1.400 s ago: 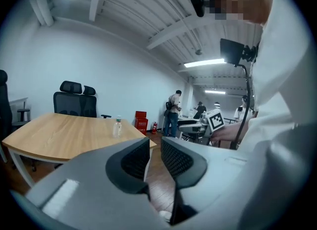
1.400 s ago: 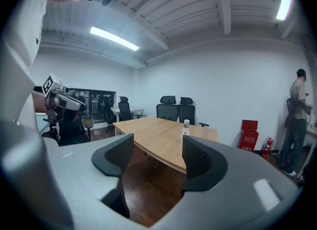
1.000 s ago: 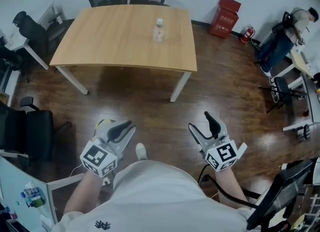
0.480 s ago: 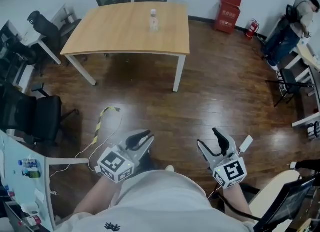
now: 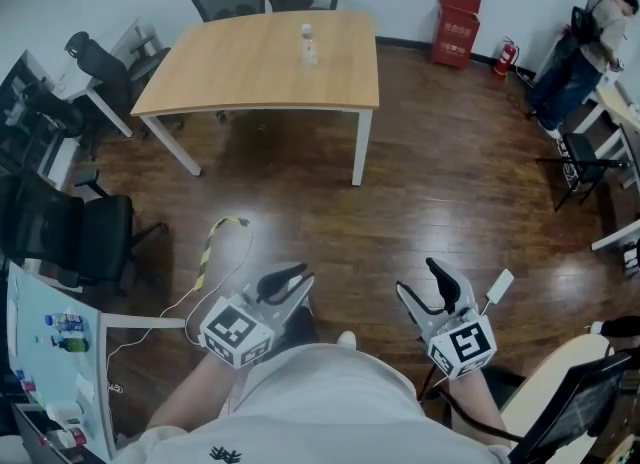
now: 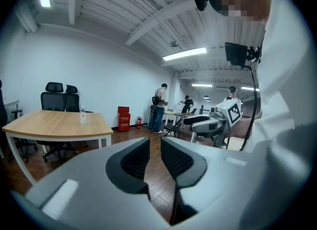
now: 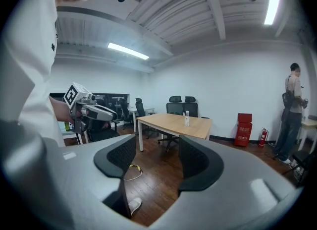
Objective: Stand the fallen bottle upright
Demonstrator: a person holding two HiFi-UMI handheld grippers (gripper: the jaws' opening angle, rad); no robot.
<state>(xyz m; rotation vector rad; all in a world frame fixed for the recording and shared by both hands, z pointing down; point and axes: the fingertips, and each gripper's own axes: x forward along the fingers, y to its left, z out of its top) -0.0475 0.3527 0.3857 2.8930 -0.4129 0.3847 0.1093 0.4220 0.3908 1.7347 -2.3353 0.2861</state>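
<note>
Bottle: the bottle (image 5: 308, 42) is on the far part of the table (image 5: 240, 82), near the back edge. From where I stand it looks upright, cap on top. The right gripper view shows it the same way.

Task progress: judging by how it stands, the righting looks done already. It is small and far off, so I can't vouch for more than that. If anything is left, it would only be a check up close.

Distance: the person is well back from the table, with a wide stretch of dark wood floor (image 5: 430, 182) in between. Neither gripper is anywhere near the bottle.

Left gripper: the left gripper (image 5: 287, 278) is held low in front of the person's body, forearm out, pointing toward the table and a touch downward. Its fingers are nearly together with a thin slit between them, and nothing is in it.

Right gripper: the right gripper (image 5: 420, 282) is level with the left and a body's width apart from it. It points the same way, marker cube facing up. Its fingers are apart and closing, with only floor and the distant table showing between them.

Hands: both are empty and carried side by side.
</note>
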